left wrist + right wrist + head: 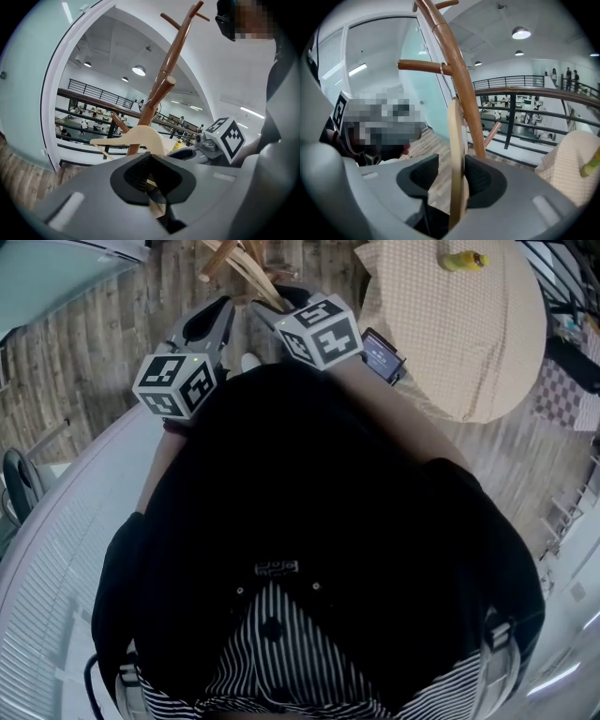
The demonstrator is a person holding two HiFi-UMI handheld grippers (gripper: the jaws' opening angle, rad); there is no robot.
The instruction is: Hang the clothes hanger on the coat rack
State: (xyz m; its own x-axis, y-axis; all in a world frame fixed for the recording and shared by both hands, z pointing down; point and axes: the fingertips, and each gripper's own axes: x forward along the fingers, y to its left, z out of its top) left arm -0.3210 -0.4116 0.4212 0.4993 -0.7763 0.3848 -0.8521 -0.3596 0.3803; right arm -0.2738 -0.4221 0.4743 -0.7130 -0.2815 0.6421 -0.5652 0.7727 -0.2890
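Note:
A pale wooden hanger (455, 154) stands edge-on between the pads of my right gripper (450, 180), which is open: there is a clear gap on the left side. Its wire hook (442, 75) sits at a brown peg (422, 65) of the coat rack (459, 79). In the left gripper view the hanger (140, 138) spreads in front of the rack's pole (161, 89). My left gripper (157, 187) is shut on a thin wooden part of it. In the head view both grippers, left (220, 315) and right (272, 306), reach up to the pale wood (251, 276).
A round table with a beige cloth (469, 334) and a yellow bottle (464, 260) stands to the right of the rack. A curved white wall (56, 549) and glass lie to the left. A dark railing (520, 93) runs behind the rack.

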